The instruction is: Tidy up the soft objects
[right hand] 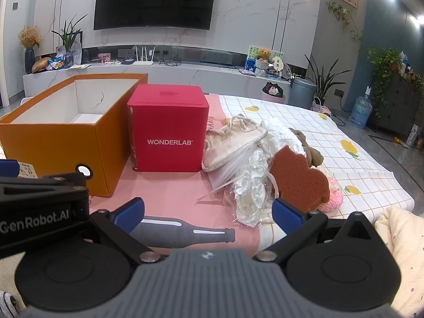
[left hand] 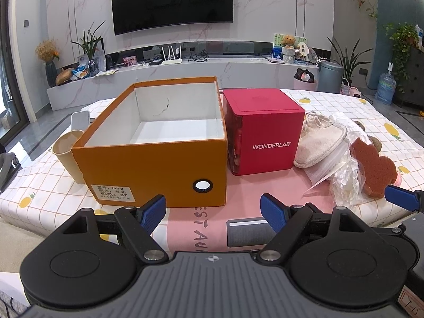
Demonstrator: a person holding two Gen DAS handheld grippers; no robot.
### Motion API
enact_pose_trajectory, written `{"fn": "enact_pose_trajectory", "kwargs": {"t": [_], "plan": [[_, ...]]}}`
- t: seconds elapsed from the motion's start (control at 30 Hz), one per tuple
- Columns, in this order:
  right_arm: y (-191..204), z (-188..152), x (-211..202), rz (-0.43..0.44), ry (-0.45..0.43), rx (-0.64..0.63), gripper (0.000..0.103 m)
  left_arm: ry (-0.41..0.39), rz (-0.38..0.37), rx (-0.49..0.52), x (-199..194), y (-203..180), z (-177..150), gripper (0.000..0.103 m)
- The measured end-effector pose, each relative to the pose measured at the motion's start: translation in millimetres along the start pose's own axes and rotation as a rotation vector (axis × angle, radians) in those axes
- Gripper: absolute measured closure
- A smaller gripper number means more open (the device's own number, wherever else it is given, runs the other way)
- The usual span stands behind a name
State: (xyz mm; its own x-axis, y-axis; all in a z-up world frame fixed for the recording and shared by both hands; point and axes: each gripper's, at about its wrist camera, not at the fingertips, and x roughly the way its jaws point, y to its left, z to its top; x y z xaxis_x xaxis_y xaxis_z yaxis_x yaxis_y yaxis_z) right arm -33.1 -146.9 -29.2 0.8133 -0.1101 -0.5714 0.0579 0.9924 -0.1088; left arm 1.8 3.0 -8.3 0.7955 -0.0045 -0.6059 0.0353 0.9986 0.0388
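**Ana:** Sponge (right hand: 299,182) first, I'd say. It's the rust-brown one leaning at the near edge of the soft pile, on the bed (right hand: 371,164) to the right of the red box (right hand: 167,132), and it sits just beyond the right gripper (right hand: 209,213).

**Ben:** Both sets of jaws are spread wide with nothing between them. The left gripper (left hand: 213,212) hangs in front of the orange box (left hand: 148,169), which is open on top and looks empty inside.

**Ana:** So that's probably where the pile goes. For the pick, I'd bring the right jaws across the sponge's flat faces, not its wavy edge. It will squash, so close until it just gives.

**Ben:** Watch the crinkled plastic bag (right hand: 249,193) touching its left side. Catch a fold of that and the whole heap may drag along. The cream cloth pouch (right hand: 230,143) behind rests partly on the same plastic.

**Ana:** There's also something pink and knitted (right hand: 332,196) tucked under the sponge's right end, and a brown plush (right hand: 312,153) behind it. I can't tell how tangled they are.

**Ben:** Then lift straight up, slowly, clear the red box, and release low over the orange one.
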Motion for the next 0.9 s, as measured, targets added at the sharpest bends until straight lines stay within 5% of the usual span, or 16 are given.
{"fn": "enact_pose_trajectory", "kwargs": {"t": [0.9], "plan": [[3.2, -2.4, 3.3, -0.012, 0.023, -0.017, 0.003, 0.025, 0.016, 0.003, 2.9, -2.1, 1.2, 0.008]]}}
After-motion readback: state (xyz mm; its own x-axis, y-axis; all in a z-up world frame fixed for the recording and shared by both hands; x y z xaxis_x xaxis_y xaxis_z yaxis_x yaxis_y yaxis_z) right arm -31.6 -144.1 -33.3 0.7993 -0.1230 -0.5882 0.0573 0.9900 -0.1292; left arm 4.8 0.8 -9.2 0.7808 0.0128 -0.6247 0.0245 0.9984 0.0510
